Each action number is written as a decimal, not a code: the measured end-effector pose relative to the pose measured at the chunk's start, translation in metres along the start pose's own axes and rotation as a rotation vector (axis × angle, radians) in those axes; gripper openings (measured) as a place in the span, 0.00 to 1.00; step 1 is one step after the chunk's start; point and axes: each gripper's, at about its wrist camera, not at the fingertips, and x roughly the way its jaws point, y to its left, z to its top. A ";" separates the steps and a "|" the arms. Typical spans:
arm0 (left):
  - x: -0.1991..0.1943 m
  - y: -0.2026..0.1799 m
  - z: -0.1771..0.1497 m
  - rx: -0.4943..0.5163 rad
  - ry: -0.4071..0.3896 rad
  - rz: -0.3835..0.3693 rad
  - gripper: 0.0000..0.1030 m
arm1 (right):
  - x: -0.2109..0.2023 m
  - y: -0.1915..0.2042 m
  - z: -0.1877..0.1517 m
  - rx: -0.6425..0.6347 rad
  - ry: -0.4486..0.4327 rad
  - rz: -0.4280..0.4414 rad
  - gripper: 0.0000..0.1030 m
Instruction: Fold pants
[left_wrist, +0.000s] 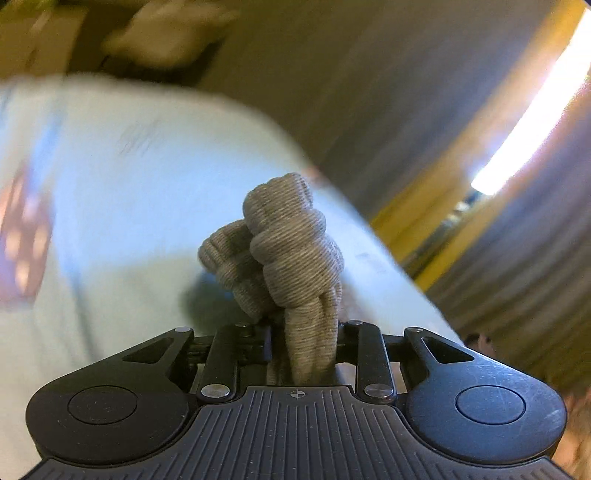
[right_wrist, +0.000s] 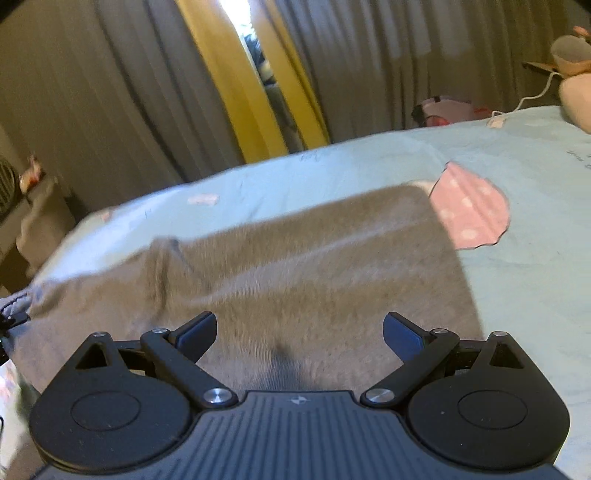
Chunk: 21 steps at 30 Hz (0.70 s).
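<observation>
Grey curtains (right_wrist: 388, 66) hang behind the bed (right_wrist: 517, 258), parted at a yellow strip (right_wrist: 243, 92) where daylight comes in; a pink dotted cloth (right_wrist: 471, 212) lies on the pale blue sheet, touching the far right corner of the pants (right_wrist: 295, 273); further back a white cable (right_wrist: 532, 98) runs across the sheet, and at the far right edge sits a soft pink shape too cut off to name; nothing lies on top of the pants.

In the right wrist view the grey pants are spread flat on the bed, directly under and ahead of the right gripper (right_wrist: 300, 332); its jaws stand wide apart above the cloth, with nothing between them; the long axis of the pants runs from the lower left to the upper right of that view, the far end by the pink cloth, the near left end rumpled at the bed's edge.

In the left wrist view the left gripper (left_wrist: 304, 339) has its jaws closed tight on a bunched fold of the pants (left_wrist: 291, 251), which bulges out upright in front of them; the background there is blurred.
</observation>
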 end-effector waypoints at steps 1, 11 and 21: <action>-0.009 -0.018 0.001 0.059 -0.021 -0.022 0.26 | -0.005 -0.003 0.002 0.016 -0.013 0.004 0.94; -0.051 -0.227 -0.081 0.581 -0.044 -0.380 0.27 | -0.054 -0.046 0.010 0.195 -0.149 0.027 0.94; 0.009 -0.246 -0.207 0.550 0.611 -0.466 0.59 | -0.074 -0.074 -0.005 0.239 -0.124 0.032 0.94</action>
